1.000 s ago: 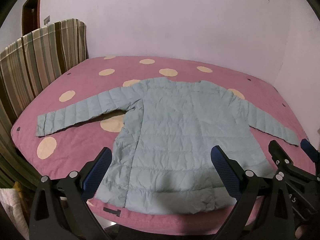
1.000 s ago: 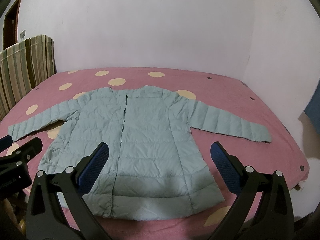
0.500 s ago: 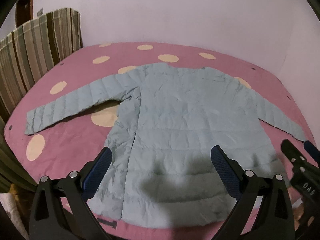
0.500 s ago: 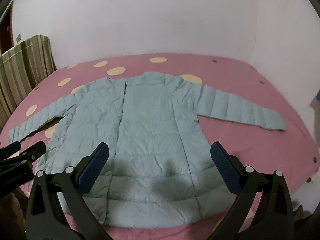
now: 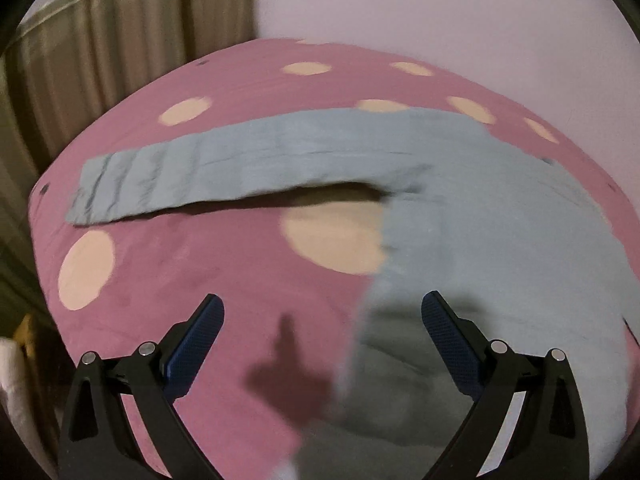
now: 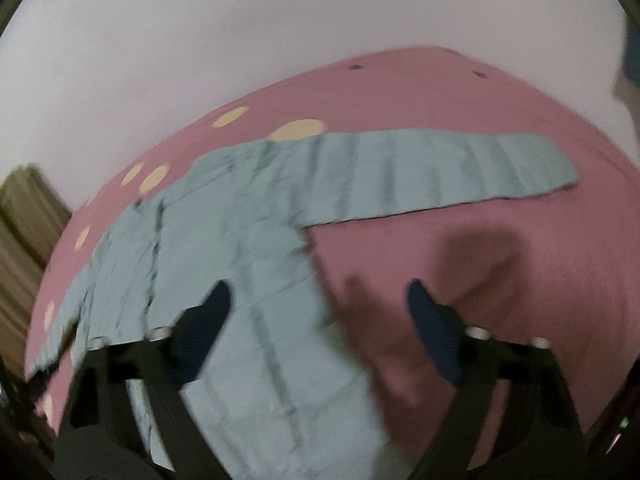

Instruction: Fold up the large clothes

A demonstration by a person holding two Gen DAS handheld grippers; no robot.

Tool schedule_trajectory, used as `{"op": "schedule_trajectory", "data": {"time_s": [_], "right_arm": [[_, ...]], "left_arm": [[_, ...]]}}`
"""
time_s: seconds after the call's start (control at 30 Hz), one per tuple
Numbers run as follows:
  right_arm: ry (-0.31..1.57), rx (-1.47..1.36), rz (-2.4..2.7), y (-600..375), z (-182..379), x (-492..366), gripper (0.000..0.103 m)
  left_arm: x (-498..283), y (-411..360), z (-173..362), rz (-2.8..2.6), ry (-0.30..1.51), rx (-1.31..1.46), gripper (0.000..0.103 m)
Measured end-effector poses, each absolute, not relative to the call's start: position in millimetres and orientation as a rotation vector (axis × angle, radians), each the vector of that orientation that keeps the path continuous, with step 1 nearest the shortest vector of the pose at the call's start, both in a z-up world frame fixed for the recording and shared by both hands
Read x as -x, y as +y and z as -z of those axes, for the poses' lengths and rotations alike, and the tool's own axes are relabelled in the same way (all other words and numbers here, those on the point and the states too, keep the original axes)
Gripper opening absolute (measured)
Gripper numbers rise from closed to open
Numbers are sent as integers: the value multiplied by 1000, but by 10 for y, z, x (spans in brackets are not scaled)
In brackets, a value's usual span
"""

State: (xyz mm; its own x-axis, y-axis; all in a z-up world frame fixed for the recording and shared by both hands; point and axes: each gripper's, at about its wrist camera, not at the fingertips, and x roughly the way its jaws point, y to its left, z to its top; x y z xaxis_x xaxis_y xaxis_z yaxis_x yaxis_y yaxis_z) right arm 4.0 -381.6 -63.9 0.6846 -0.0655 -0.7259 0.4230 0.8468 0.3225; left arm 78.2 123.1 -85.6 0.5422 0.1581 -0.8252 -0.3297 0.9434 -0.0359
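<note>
A pale blue quilted jacket (image 5: 500,240) lies flat on the pink bed, both sleeves spread out. In the left wrist view its left sleeve (image 5: 224,168) stretches leftward and my left gripper (image 5: 322,314) hangs open above the jacket's left side edge, nothing between the blue pads. In the right wrist view the jacket (image 6: 224,248) fills the left half, with its right sleeve (image 6: 440,172) reaching right. My right gripper (image 6: 318,300) hovers over the jacket's right side edge below the armpit; its jaws are closing, with no cloth between them. Both views are blurred.
The pink bedspread with cream dots (image 5: 180,280) covers the whole bed. Striped curtains (image 5: 120,40) hang at the left of the bed. A plain white wall (image 6: 280,40) stands behind. Bare bedspread (image 6: 540,260) lies right of the jacket.
Both grippers have dropped closer to the bed and swung apart, the left toward the left sleeve side, the right toward the right sleeve side. The right gripper's jaws have narrowed slightly.
</note>
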Motion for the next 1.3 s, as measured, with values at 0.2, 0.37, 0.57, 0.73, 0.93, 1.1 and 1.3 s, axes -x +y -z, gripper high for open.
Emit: {"op": "schedule_trajectory", "data": {"time_s": [0.2, 0.37, 0.57, 0.73, 0.93, 1.1, 1.3], "right_arm": [[755, -687, 415, -4720, 908, -45, 74], [725, -787, 506, -5293, 1073, -18, 70], [696, -913, 563, -5824, 1325, 2, 70], [664, -970, 578, -6063, 1497, 6, 70], [584, -1037, 595, -6286, 1545, 3, 70], [537, -1054, 622, -6394, 1604, 36, 48], [568, -1003, 636, -6392, 1609, -79, 4]], "left_arm": [[-858, 1782, 1165, -431, 1006, 282, 98], [-830, 1993, 1284, -535, 1020, 266, 98], [-868, 2053, 1372, -579, 1003, 244, 98], [-871, 2025, 1411, -605, 978, 223, 99], [-821, 1988, 1416, -625, 953, 206, 99], [-832, 1959, 1417, -639, 956, 187, 99], [-833, 1969, 1422, -640, 958, 188, 99]]}}
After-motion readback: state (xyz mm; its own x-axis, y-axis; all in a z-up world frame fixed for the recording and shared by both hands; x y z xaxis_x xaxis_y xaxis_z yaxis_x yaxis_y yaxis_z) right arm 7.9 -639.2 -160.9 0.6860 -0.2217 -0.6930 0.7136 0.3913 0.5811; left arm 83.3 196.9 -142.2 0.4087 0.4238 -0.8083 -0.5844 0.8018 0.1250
